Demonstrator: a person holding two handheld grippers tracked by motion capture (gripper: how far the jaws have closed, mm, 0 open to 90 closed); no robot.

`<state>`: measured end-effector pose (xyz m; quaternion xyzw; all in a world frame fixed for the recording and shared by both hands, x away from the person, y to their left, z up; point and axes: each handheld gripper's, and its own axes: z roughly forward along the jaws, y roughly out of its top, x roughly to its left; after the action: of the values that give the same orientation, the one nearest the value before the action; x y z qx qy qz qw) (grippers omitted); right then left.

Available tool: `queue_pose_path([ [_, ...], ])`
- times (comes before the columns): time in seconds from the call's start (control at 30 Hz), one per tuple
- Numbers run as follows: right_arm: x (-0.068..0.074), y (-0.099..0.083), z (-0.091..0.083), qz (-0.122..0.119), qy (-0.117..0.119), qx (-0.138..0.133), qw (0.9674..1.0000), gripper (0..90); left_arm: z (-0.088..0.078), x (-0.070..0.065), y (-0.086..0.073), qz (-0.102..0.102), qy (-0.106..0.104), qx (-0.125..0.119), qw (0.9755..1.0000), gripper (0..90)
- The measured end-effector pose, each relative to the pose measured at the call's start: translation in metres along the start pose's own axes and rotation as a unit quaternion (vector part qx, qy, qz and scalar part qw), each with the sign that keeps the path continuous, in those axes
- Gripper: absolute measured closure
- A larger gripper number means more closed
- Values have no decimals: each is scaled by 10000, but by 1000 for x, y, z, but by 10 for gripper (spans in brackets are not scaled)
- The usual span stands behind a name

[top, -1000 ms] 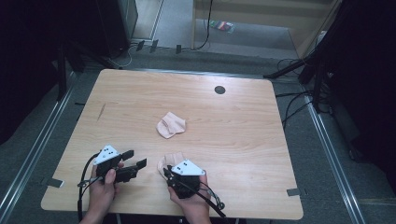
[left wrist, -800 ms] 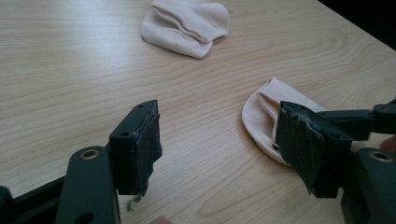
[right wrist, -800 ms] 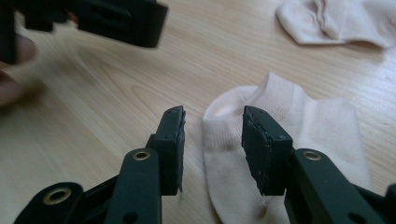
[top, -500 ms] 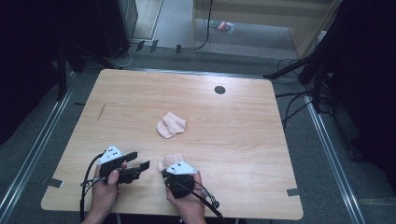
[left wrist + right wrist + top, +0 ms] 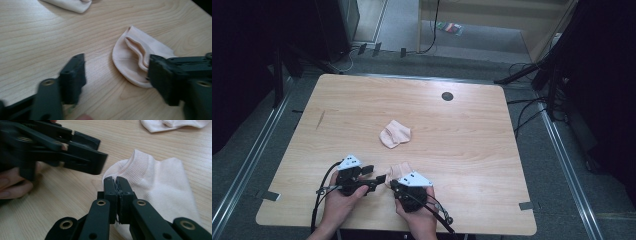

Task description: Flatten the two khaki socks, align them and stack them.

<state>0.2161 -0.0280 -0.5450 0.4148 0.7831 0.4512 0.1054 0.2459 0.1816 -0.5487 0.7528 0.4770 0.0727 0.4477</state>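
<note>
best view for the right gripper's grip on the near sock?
Right gripper view: the right gripper has its jaws shut on the near sock at its edge. High view shows both small; left gripper view shows the sock's cuff.

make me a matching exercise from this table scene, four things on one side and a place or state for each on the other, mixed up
Things:
1. near sock
2. far sock
3. left gripper
4. right gripper

States or places:
A. jaws apart, nothing pressed between them
B. lies alone near the middle of the table
C. jaws shut at a sock's edge
D. lies at the table's front edge, by both grippers

Pairs: 1-D, 2-B, 3-A, 4-C
</note>
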Motion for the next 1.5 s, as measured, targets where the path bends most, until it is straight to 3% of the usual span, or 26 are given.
queue_pose_path([
  [0.03,-1,0,0,-3,6,2,10000,886,2,-1,1,51,19,35,10000,418],
  [0.07,-2,0,-2,18,42,4,10000,887,4,-2,2,83,7,85,9999,503],
  [0.2,-4,0,-2,52,141,-2,9999,887,12,-7,3,257,56,226,9994,584],
  [0.27,-6,0,-4,48,119,-28,9999,887,14,-13,4,441,289,271,9982,662],
  [0.47,-15,4,-19,112,-75,-317,9994,887,16,-19,2,735,341,358,9961,893],
  [0.63,-28,6,-32,311,-207,-505,9980,887,16,-20,2,769,314,370,9959,900],
  [0.73,-44,7,-48,535,-400,-687,9954,887,13,-19,1,826,354,366,9953,900],
  [0.8,-49,7,-51,594,-441,-705,9948,888,13,-18,1,778,315,357,9958,900],
  [0.83,-60,7,-59,695,-533,-760,9933,889,12,-16,1,737,277,375,9962,900],
  [1.0,-79,6,-72,934,-657,-739,9907,896,-3,-10,2,897,261,372,9949,900],
  [1.17,-89,-5,-79,852,-797,-470,9921,900,-19,-5,2,1149,375,382,9919,900],
  [1.23,-88,-12,-79,883,-779,-346,9924,900,-21,-6,0,1346,554,484,9882,900],
  [1.3,-89,-14,-78,846,-837,-340,9923,900,-22,-5,-1,1407,639,498,9867,900],
  [1.37,-91,-16,-81,943,-904,-314,9909,900,-26,0,0,1291,648,433,9886,900],
  [1.43,-95,-19,-82,1041,-772,-318,9911,900,-30,6,0,1013,457,267,9934,900],
  [1.5,-95,-19,-82,1029,-801,-305,9910,900,-32,8,0,907,243,70,9956,900],
])
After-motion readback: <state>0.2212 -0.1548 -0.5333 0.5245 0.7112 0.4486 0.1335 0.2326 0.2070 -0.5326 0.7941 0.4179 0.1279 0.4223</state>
